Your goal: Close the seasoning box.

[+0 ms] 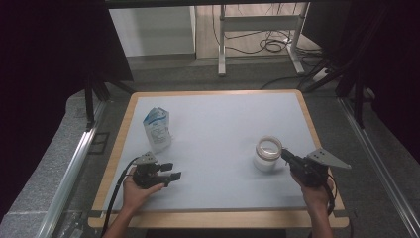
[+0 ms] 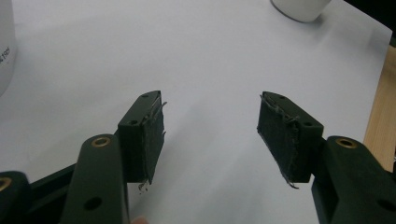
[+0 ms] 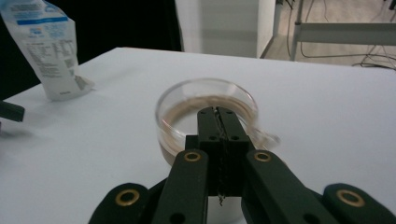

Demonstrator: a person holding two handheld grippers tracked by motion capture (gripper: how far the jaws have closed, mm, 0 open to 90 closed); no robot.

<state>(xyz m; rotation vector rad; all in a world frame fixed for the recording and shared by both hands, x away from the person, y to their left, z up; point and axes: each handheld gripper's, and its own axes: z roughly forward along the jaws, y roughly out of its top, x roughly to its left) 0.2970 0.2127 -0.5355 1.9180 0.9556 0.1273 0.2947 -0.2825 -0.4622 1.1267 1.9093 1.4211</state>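
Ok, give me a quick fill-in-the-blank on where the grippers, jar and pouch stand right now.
1. The right gripper has its jaws ____ at the jar rim.
2. The left gripper has its jaws ____, with nothing between them.
3. The pouch stands nearest the ____ gripper.
4. The jar has no ____ on it.

Missing words: shut; open; left; lid

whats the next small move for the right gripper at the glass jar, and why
Probably a short lift to test the grip. The right gripper has its jaws shut at the near rim of the round clear glass jar, apparently pinching its wall, though the contact is hard to confirm. The left gripper is open over bare table, and the white and blue pouch stands apart.
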